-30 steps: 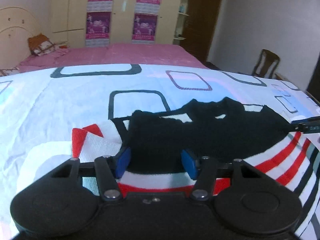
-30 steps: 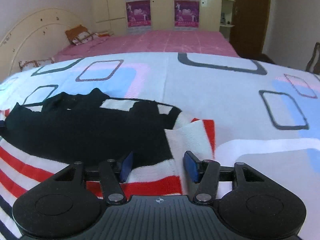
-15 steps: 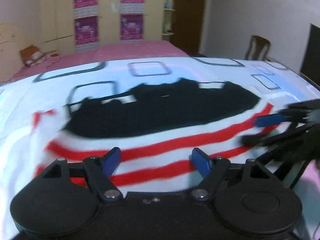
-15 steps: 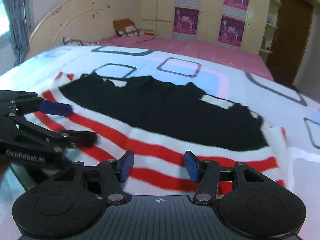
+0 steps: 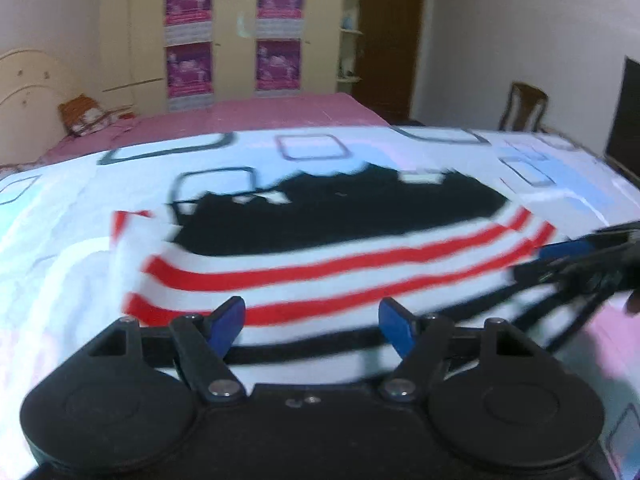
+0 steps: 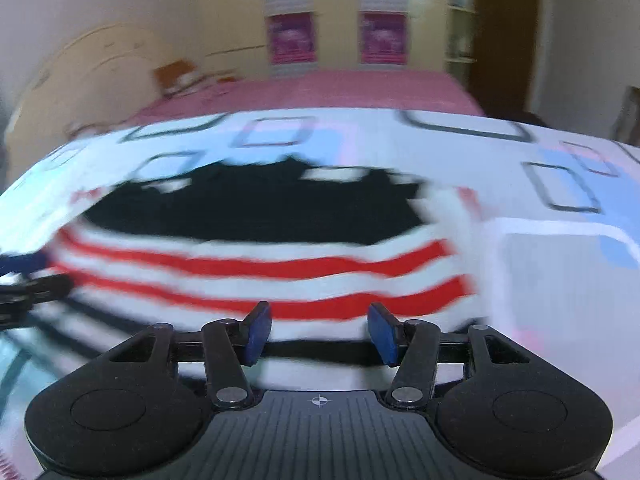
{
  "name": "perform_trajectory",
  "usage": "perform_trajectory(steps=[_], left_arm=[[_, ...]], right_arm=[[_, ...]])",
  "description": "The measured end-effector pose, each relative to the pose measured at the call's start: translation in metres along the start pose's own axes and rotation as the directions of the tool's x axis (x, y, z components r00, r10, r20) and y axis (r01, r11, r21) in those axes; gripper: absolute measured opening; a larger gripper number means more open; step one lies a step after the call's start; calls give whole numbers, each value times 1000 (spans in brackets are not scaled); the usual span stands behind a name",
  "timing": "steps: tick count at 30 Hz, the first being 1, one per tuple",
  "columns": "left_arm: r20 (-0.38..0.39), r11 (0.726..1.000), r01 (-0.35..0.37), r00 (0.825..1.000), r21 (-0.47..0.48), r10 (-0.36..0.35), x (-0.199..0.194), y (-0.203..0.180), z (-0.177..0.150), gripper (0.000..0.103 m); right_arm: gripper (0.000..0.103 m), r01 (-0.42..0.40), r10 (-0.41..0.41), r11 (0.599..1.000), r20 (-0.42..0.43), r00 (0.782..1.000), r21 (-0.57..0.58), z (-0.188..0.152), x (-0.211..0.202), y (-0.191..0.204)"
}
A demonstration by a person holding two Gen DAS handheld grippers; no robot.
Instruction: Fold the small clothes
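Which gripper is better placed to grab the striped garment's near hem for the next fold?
Neither clearly: left gripper and right gripper both hover open over the striped garment, near opposite ends.

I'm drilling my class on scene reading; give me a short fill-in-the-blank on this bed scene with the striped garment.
1. The garment lies spread on a patterned ____.
2. Below its black top part, the garment has white and ____ stripes.
3. The pads of the left gripper and the right gripper are coloured ____.
4. On the cupboard behind the bed hang ____ posters.

Missing words: sheet; red; blue; four
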State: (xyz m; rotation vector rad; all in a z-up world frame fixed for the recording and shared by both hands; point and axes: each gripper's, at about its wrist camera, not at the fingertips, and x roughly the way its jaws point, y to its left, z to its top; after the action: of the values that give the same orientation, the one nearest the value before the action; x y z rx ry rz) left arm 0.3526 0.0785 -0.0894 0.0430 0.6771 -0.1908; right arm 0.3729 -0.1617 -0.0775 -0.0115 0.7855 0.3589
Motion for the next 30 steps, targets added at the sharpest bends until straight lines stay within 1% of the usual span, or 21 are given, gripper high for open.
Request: perform_trajectory(steps=[1, 2, 3, 4, 6, 8, 9, 10, 11, 14, 15, 17, 18, 20, 23, 25, 26, 27, 28, 29, 30], left_arm=[[-19, 1000, 1, 1000, 12, -1, 3, -9, -2, 73], [-54, 1000, -5, 999, 21, 6, 10, -16, -5, 73], [-81, 999, -24, 996, 31, 27, 16, -22, -9, 73], [-75, 998, -44, 996, 45, 47, 17, -26, -13, 73], [-73, 998, -53, 996, 37, 56, 17, -28, -14, 74], [-71, 998, -56, 996, 23, 57, 13, -27, -11, 73], [-68, 998, -57, 996, 19, 58, 12, -27, -10, 73], [-64, 998, -59, 996, 17, 60, 10, -28, -10, 73], [-63, 998, -59, 996, 17, 60, 10, -30, -10, 73], [-70, 996, -84, 994, 41, 87, 11, -37, -12, 71], [-71, 995, -87, 993, 42, 90, 12, -38, -13, 71], [-68, 996, -84, 994, 39, 86, 10, -36, -15, 73], [-65, 995, -94, 993, 46, 97, 8, -34, -15, 73], [-51, 991, -124, 991, 52, 126, 2, -25, -17, 73], [-39, 984, -174, 984, 37, 176, -9, 2, -24, 74], [-28, 977, -211, 977, 16, 212, -18, 22, -31, 74], [-17, 974, -228, 973, -6, 228, -24, 32, -34, 72], [-13, 973, -229, 973, -29, 229, -28, 40, -38, 73], [-23, 970, -240, 971, -41, 240, -30, 47, -42, 75], [-48, 968, -246, 969, -48, 244, -29, 54, -46, 76], [-60, 970, -230, 972, -75, 226, -30, 60, -50, 76]], right_arm=[[54, -25, 25, 999, -15, 1000, -34, -5, 3, 14], [54, -33, 31, 998, -35, 999, -57, -7, 7, 20], [54, -23, 18, 997, -67, 998, -77, -12, 15, 27], [54, -1, -6, 995, -72, 997, -97, -18, 19, 33], [54, 16, -23, 993, -61, 998, -114, -20, 19, 39], [54, -1, -5, 995, -62, 998, -100, -19, 15, 36], [51, -8, 3, 995, -52, 999, -96, -18, 14, 34], [43, -24, 20, 996, -46, 999, -89, -18, 13, 33], [41, -36, 33, 996, -45, 998, -82, -21, 6, 35], [40, -59, 54, 993, -44, 998, -100, -27, 9, 46], [38, -52, 48, 993, -43, 998, -108, -28, 9, 49], [38, -57, 53, 993, -43, 998, -107, -30, 6, 50], [38, -62, 58, 992, -44, 997, -105, -30, 5, 49], [38, -38, 35, 995, -35, 999, -94, -29, 1, 39], [38, 51, -52, 997, -24, 998, -49, -31, -11, 7], [38, 136, -137, 989, -19, 990, -65, -36, -21, -16], [38, 164, -166, 984, -21, 986, -62, -40, -26, -27], [38, 194, -196, 980, -31, 980, -46, -44, -31, -41], [38, 209, -210, 978, -48, 976, -28, -49, -34, -54], [38, 195, -195, 981, -59, 979, -10, -53, -36, -63], [38, 168, -167, 986, -52, 985, 14, -56, -40, -69]])
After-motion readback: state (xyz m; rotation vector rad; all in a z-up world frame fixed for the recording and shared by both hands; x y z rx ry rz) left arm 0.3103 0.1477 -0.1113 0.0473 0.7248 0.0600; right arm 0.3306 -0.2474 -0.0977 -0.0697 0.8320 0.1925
